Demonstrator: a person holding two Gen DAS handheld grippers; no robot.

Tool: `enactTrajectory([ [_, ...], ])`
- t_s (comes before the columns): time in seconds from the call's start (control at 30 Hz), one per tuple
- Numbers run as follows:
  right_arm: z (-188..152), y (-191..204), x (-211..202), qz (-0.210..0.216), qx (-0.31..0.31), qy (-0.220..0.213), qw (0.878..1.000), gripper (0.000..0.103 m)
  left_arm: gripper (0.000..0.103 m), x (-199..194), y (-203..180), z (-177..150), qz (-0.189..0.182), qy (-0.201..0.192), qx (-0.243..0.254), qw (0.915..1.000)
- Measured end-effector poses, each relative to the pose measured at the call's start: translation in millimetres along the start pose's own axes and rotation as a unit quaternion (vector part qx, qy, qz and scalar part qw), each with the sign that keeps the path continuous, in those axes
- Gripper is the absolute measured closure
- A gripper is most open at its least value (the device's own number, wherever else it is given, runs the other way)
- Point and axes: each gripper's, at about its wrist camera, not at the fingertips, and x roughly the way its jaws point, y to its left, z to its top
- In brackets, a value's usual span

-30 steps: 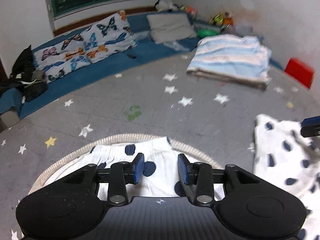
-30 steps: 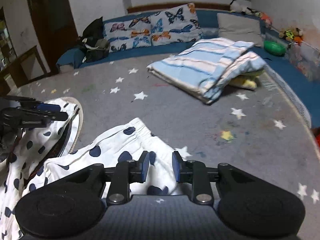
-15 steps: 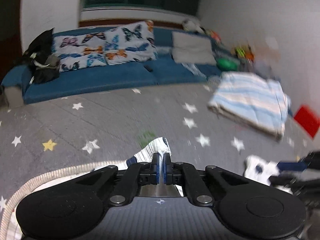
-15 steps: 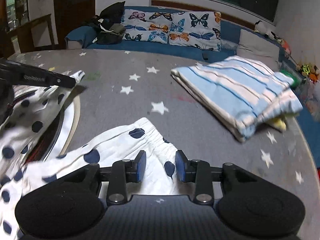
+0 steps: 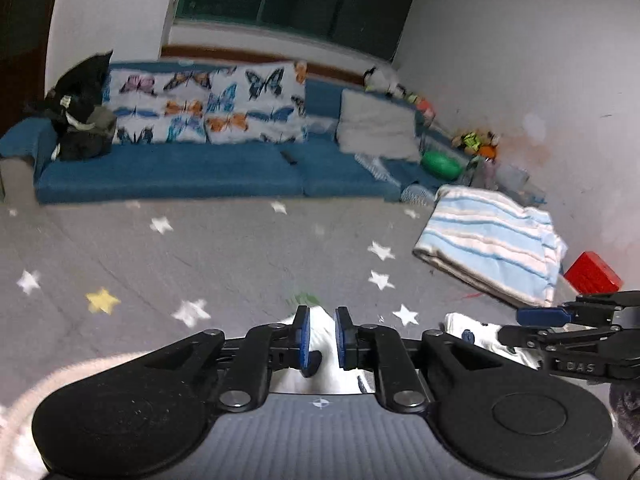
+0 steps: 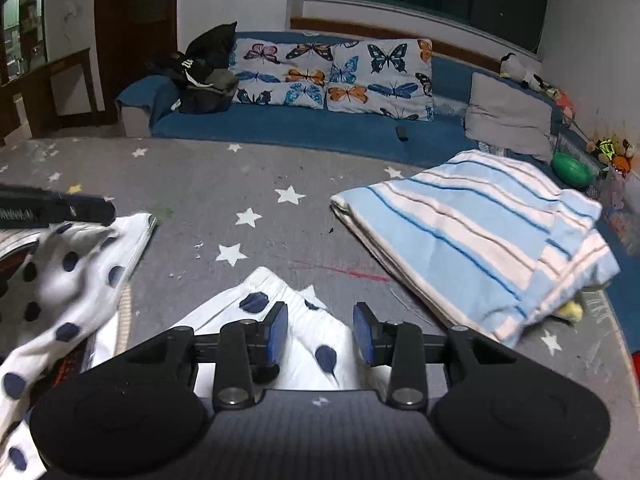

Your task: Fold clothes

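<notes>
Two tools | left tool [image 5: 319, 338] pinching spotted garment [image 6: 316, 336] | right tool [image 6: 320, 334] spread

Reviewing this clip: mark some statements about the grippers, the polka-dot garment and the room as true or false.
1. The left gripper has white cloth between its fingers. True.
2. The right gripper is clamped shut on the polka-dot garment. False: its jaws stand apart, with the fabric lying between them.
3. A striped blanket lies folded on the grey star carpet. True.
4. The butterfly pillows lie on the carpet. False: they lean on the blue sofa.
</notes>
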Motion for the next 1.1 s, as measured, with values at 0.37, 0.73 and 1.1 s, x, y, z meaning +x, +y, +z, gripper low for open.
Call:
enactTrajectory([
  [0.37, -32.1, 6.7, -45.4, 0.032, -0.018, 0.011, 0.999, 0.067, 0.074, -19.1, 28.9, -28.9, 0.09, 0.028, 0.051, 0.9943],
  [0.73, -50.7, 17.6, -49.5, 0.049, -0.02, 0.024, 0.998, 0.066, 0.098, -2.4, 21.6, -31.3, 0.11, 0.019, 0.079, 0.9906],
  [1.1, -53.3, 11.2, -37.8, 0.036, -0.008, 0.025, 0.999, 0.064, 0.093, -0.3, 62.4, -16.0, 0.206, 0.024, 0.066, 0.9761],
])
